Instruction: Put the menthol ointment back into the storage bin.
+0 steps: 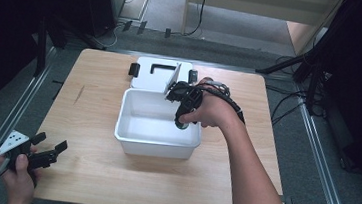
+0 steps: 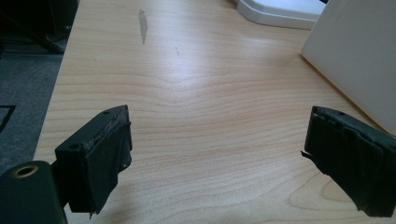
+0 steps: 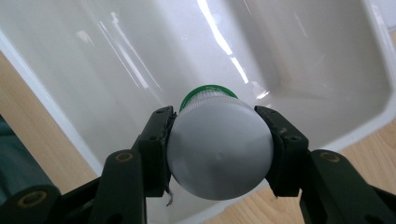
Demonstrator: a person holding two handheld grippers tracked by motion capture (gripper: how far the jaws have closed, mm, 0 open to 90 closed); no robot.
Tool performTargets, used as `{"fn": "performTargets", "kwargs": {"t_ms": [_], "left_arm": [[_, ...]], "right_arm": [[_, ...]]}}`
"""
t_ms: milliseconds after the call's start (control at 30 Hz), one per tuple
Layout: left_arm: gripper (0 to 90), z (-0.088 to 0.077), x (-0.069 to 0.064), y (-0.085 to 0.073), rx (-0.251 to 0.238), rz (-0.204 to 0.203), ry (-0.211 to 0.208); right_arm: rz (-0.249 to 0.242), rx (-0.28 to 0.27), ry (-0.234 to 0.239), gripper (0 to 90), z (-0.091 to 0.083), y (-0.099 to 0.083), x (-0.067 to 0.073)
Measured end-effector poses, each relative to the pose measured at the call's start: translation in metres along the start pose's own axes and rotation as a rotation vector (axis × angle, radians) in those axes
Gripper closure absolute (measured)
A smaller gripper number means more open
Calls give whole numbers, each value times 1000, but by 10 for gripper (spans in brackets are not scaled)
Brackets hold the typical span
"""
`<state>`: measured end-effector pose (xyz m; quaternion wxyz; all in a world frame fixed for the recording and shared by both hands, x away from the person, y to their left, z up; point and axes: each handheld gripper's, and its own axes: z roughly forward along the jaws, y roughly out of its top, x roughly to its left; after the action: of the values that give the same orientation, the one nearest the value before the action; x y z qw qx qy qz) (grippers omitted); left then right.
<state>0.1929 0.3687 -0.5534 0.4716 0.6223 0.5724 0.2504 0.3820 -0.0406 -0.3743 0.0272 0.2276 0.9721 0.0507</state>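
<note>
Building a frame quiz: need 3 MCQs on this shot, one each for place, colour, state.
1. Where does the right gripper hold the bottle?
A. over the white bin
B. on the lid
C. off the table

2. What colour is the band below the bottle's cap?
A. red
B. green
C. yellow

3. How are the left gripper's jaws?
A. shut on a bottle
B. shut on nothing
C. open

Key: 1 A, the white bin lies right under the bottle. 2 B, a green rim shows behind the grey cap. 3 C, bare wooden table shows between the jaws.
</note>
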Motion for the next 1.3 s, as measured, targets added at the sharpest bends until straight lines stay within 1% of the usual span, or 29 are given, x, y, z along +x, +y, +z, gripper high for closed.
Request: {"fn": "performTargets", "kwargs": {"t_ms": [133,300,533,567,767,800,933,1133,1200,1300], "left_arm": [[82,0,0,0,1,0,-1],[82,0,0,0,0,-1,-1],[82,0,0,0,1,-1,0],[82,0,0,0,2,-1,0],[82,0,0,0,2,-4,0],[82,0,0,0,1,-4,0],[82,0,0,0,5,-1,-1],[82,0,1,0,5,-1,-3],[82,0,1,0,6,-1,-2],[82,0,0,0,6,-1,0]], "right_arm": [[-9,-2,6,515,9,1,0],[-28,13,6,515,20,2,1],[-38,19,10,514,32,3,2],[-46,22,8,514,34,3,2],[-54,28,22,513,45,4,4],[-63,28,21,513,46,5,4],[-62,32,28,512,51,6,5],[-74,35,24,513,60,7,5],[-69,42,25,514,63,7,6],[-86,48,14,514,67,7,8]]}}
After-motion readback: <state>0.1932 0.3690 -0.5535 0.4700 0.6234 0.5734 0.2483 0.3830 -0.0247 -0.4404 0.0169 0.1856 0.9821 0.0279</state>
